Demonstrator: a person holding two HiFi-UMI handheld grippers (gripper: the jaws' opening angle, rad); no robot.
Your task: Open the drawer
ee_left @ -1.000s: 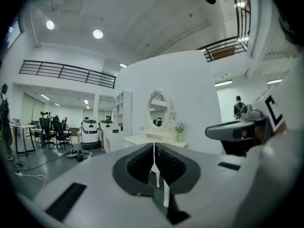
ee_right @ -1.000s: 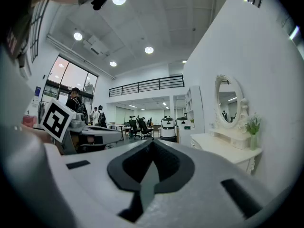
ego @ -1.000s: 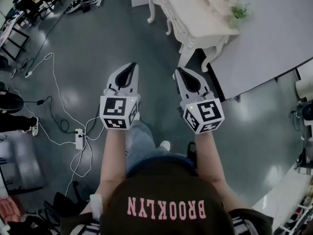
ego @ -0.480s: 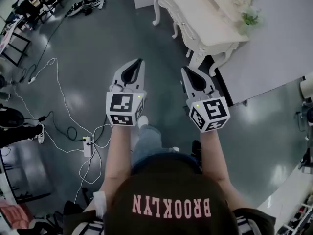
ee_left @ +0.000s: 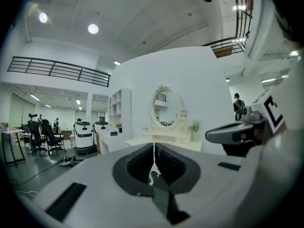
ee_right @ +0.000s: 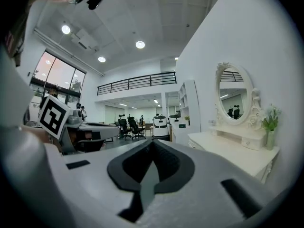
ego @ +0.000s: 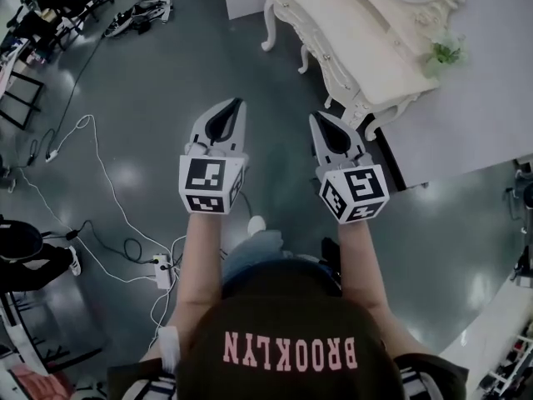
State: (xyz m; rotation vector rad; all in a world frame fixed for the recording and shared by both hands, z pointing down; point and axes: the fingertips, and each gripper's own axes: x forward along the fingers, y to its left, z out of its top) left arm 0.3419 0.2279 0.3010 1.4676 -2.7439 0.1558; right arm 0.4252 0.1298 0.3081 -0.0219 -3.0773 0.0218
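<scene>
Ornately carved, the dressing table (ego: pixel 341 23) looks cream-white.

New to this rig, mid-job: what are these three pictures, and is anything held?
No robot arm: a person holds a two-jaw gripper in each hand. The head view looks down from the person's head at the left gripper and right gripper, aimed towards a white dressing table. The other two views look along each gripper's own jaws. Both are shut, holding nothing. On the table stand an oval mirror and a small plant. Neither gripper touches the table.
</scene>
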